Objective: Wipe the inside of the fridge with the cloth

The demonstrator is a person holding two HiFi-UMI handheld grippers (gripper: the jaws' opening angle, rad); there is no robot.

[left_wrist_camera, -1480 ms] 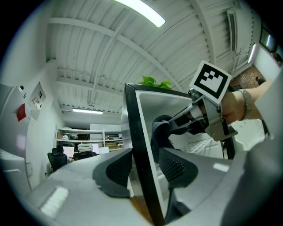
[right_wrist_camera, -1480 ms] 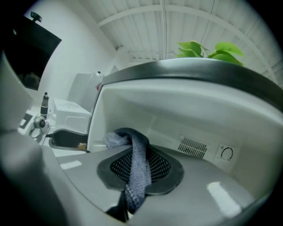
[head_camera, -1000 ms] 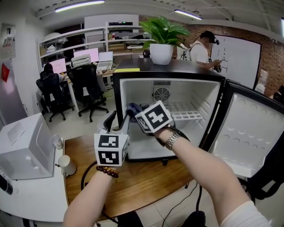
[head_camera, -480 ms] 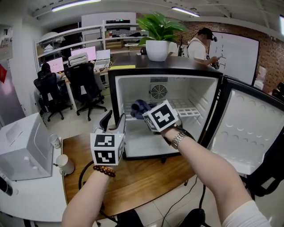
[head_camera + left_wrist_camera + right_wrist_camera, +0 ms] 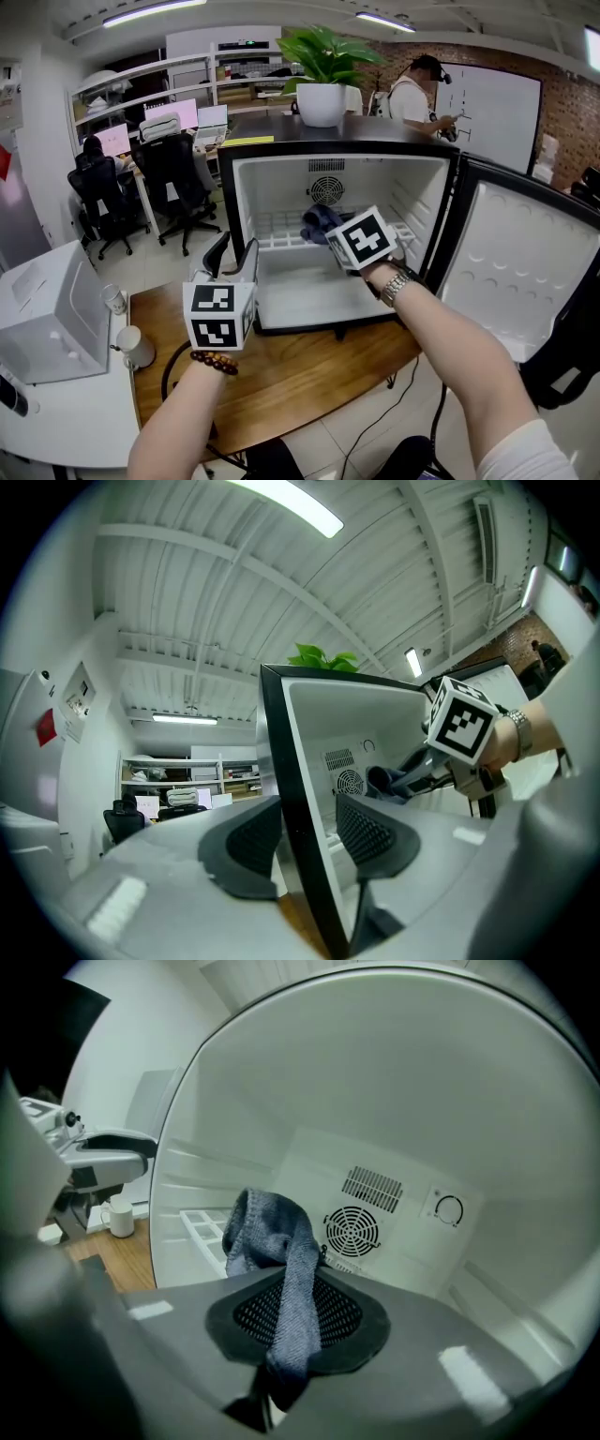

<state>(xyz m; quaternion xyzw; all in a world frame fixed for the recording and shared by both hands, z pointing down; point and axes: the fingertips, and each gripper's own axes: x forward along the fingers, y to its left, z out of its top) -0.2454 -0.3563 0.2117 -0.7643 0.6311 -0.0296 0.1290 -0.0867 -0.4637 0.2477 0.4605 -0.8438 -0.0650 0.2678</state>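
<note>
Head camera looks down; all views share the fridge [image 5: 272, 192].

We see a bright, evenly lit room under 2 ceiling tube lights [image 5: 155, 11]. The white inside of the fridge [image 5: 274, 192] shows only soft shadows. Both gripper views bend strongly toward dark, vignetted corners, and their nearest foreground is blurred.
</note>
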